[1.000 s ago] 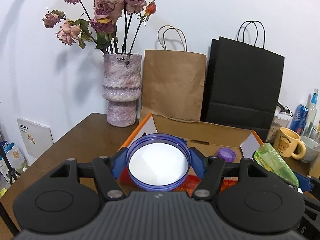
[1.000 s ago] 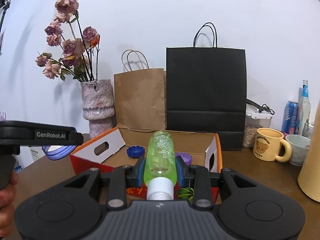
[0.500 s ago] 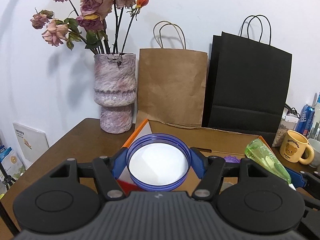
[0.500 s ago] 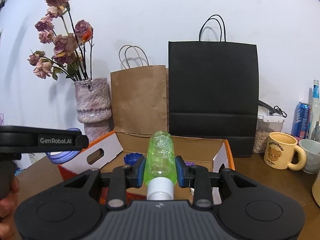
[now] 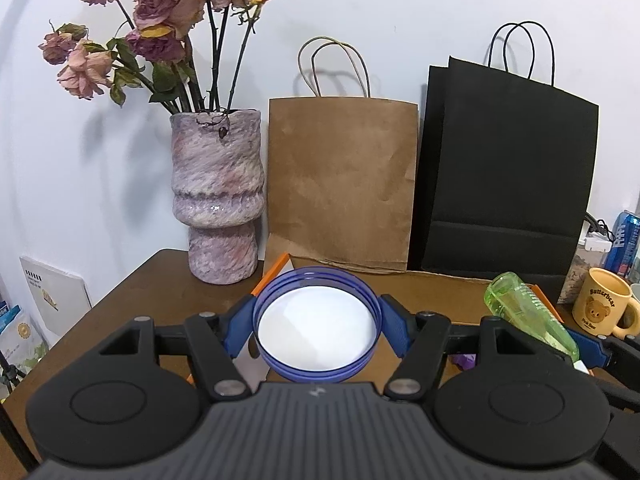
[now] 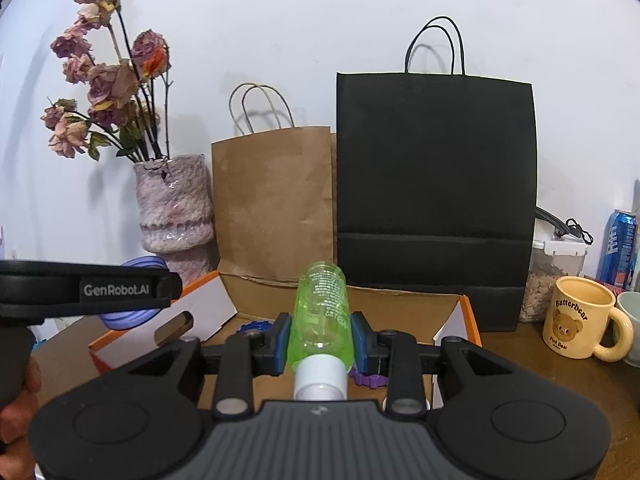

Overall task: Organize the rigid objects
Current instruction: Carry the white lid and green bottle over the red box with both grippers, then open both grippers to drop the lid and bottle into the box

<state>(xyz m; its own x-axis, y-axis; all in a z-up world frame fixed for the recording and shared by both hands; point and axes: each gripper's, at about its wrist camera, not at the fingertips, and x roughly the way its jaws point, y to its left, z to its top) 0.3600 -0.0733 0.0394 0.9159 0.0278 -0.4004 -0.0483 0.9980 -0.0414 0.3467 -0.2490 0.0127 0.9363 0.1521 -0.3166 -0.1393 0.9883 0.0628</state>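
Note:
My left gripper (image 5: 316, 322) is shut on a round blue lid (image 5: 316, 332) with a white inside, held over the near left corner of an open cardboard box (image 5: 424, 278) with orange sides. My right gripper (image 6: 320, 336) is shut on a clear green bottle (image 6: 322, 308) with a white cap toward the camera; the bottle points forward over the box (image 6: 464, 316). In the left wrist view the green bottle (image 5: 524, 314) shows at the right. In the right wrist view the left gripper (image 6: 120, 290) with the blue lid (image 6: 128, 320) is at the left. A blue cap (image 6: 252, 326) and a purple piece (image 6: 370, 380) lie in the box.
Behind the box a brown paper bag (image 5: 340, 184) and a black paper bag (image 5: 504, 180) lean on the wall. A stone vase (image 5: 218, 200) of dried roses stands at the back left. To the right are a yellow mug (image 6: 580, 322), a food container (image 6: 552, 268) and a blue can (image 6: 620, 248).
Both grippers have moved forward toward the box and the bags, each still holding its object. The box now sits lower and closer in both views.

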